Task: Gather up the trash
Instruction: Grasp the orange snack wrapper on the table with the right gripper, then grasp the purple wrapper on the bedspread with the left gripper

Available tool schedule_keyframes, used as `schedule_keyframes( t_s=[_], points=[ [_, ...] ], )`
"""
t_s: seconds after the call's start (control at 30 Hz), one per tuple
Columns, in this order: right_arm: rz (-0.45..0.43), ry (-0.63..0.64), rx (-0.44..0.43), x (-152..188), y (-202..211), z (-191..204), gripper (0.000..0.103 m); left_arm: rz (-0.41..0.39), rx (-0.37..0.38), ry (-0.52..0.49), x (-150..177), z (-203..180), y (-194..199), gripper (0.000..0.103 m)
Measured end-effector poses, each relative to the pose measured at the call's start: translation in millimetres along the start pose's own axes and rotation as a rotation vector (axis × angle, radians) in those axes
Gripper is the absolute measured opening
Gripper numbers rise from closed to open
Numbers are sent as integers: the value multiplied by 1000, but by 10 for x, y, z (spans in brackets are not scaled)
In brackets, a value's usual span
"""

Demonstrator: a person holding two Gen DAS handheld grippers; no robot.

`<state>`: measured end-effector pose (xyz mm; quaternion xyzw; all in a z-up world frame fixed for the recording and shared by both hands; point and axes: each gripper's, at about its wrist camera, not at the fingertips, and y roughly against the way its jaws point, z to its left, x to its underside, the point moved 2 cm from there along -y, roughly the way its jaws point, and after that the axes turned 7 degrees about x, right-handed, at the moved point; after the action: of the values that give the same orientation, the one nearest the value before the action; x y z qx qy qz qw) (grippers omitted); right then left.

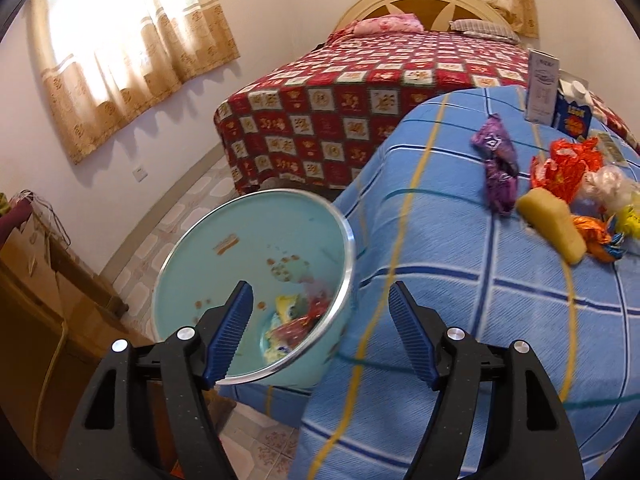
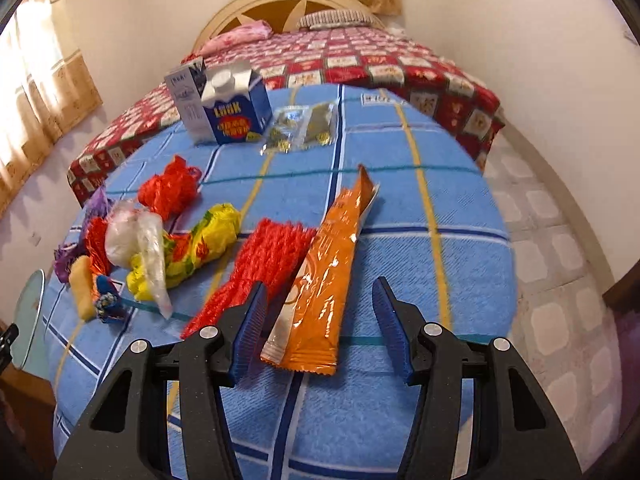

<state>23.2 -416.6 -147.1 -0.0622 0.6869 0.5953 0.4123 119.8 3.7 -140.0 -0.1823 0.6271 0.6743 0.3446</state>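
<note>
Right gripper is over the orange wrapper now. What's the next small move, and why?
Probably lower the right gripper and close on the orange wrapper: its open jaws already straddle the wrapper's near end, which lies flat on the blue blanket, untouched.

Blue carton: we read "LOOK" in yellow capitals on its front face; the red and yellow panel below it carries lettering we cannot make out.
Same blue carton, left wrist view: we again read "LOOK" in yellow, with the panel beneath blurred.
Grey-white box: we see a small word at the top and a scripted logo, both too small to read.
Clear sachets: print present, illegible to us.
Orange wrapper: no text we can read.
</note>
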Motion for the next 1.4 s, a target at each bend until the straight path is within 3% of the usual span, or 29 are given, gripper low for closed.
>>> schedule_keyframes(
  t_s=[0.2,0.23,0.3,0.37,0.73,0.93,1.23,1.27,1.3,1.4],
  points=[
    [35,-8,11,32,-163,-24,47,7,16,-12,-61,-176,-63,69],
    [36,2,8,30,-168,-24,43,7,15,-13,-62,-191,-66,69],
    [50,7,-13,24,-196,-7,20,7,20,-10,-82,-220,-71,69],
    [42,23,-22,22,-177,4,18,5,22,-11,-101,-242,-72,69],
    [-71,73,36,-110,107,-46,17,-25,68,-17,-363,-544,-73,69],
    [-68,41,44,-179,22,-195,17,-27,100,-17,-531,-777,-181,69],
    [-74,74,-2,-171,-18,-87,17,29,123,-20,-714,-1029,-538,69],
    [-74,80,-8,-171,-26,-62,17,34,124,-22,-718,-1039,-567,68],
    [-74,83,-11,-169,-27,-45,17,41,130,-24,-725,-1055,-613,58],
    [-77,103,-25,-165,-33,49,17,76,177,-30,-716,-1093,-697,21]
  ],
)
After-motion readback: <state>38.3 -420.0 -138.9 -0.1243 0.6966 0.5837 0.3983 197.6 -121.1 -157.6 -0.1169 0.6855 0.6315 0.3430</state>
